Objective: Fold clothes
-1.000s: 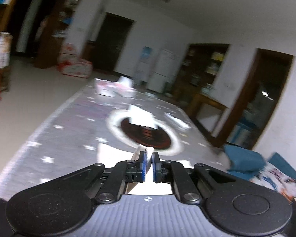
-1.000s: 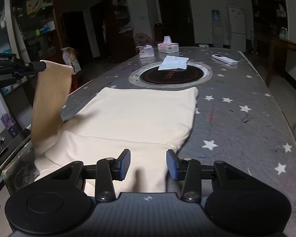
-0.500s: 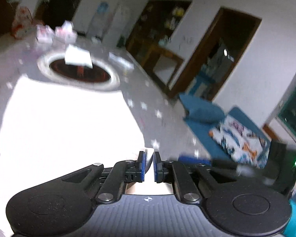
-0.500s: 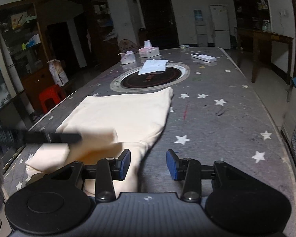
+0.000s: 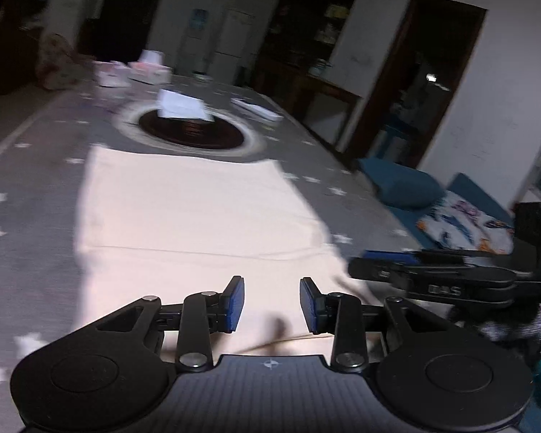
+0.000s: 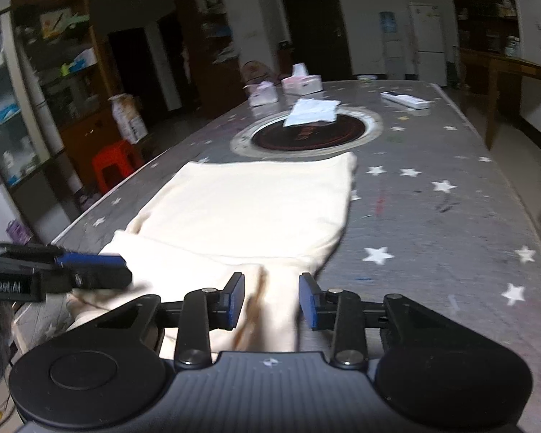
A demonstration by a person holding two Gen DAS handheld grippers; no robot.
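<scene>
A cream garment (image 5: pixel 198 209) (image 6: pixel 263 202) lies flat on the grey star-patterned table (image 6: pixel 432 223), with a folded-over layer at its near end. My left gripper (image 5: pixel 272 303) hovers low over that near end. Its jaws are opening and nothing is pinched between the pads. My right gripper (image 6: pixel 272 301) sits over the garment's near right corner, its jaws closing, with a raised fold of cloth between the pads that they do not visibly press. Each gripper shows side-on in the other's view: the right gripper (image 5: pixel 360 265) and the left gripper (image 6: pixel 124 270).
A round dark hotplate (image 6: pixel 306 133) is set in the table beyond the garment, with a white folded cloth (image 6: pixel 312 111) on it. Tissue boxes (image 6: pixel 301 83) and a remote (image 6: pixel 404 100) lie farther back. A red stool (image 6: pixel 115 162) stands left, blue cushions (image 5: pixel 404 186) right.
The left gripper came down from holding a cloth flap up in the air, laid it over the garment, and its jaws parted. The right gripper's jaws narrowed a little.
</scene>
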